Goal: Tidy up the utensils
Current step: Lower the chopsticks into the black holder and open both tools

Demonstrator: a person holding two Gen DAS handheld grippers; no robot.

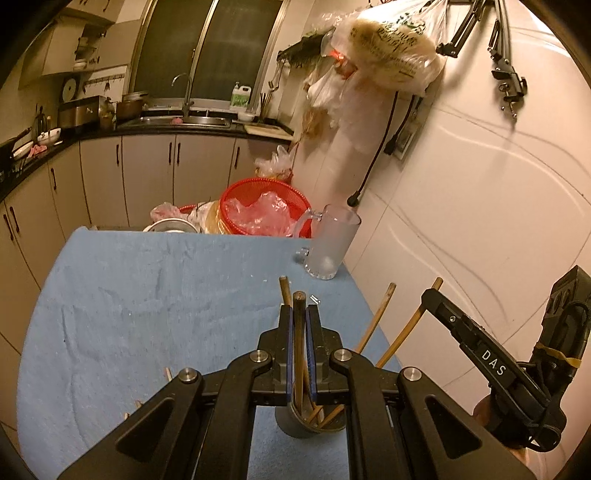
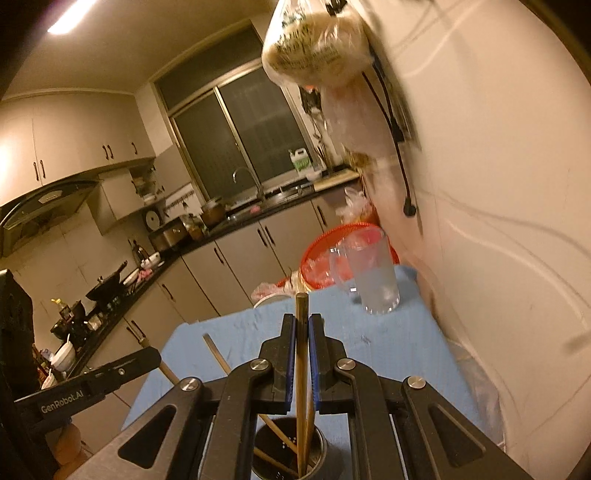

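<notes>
Dim, warm yellow light from a glowing ceiling strip lamp (image 2: 72,16) far above-left of the fingers; right-wrist view motion-blurred, fisheye edges darkly vignetted.

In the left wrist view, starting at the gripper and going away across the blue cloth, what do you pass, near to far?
Utensil cup under the left gripper, shut on a chopstick → bare blue cloth → frosted glass mug → red basket holding plastic bags → cabinets and sink counter.

Blue cloth (image 1: 147,295); red basket (image 1: 236,195); brown chopsticks (image 1: 298,332).
</notes>
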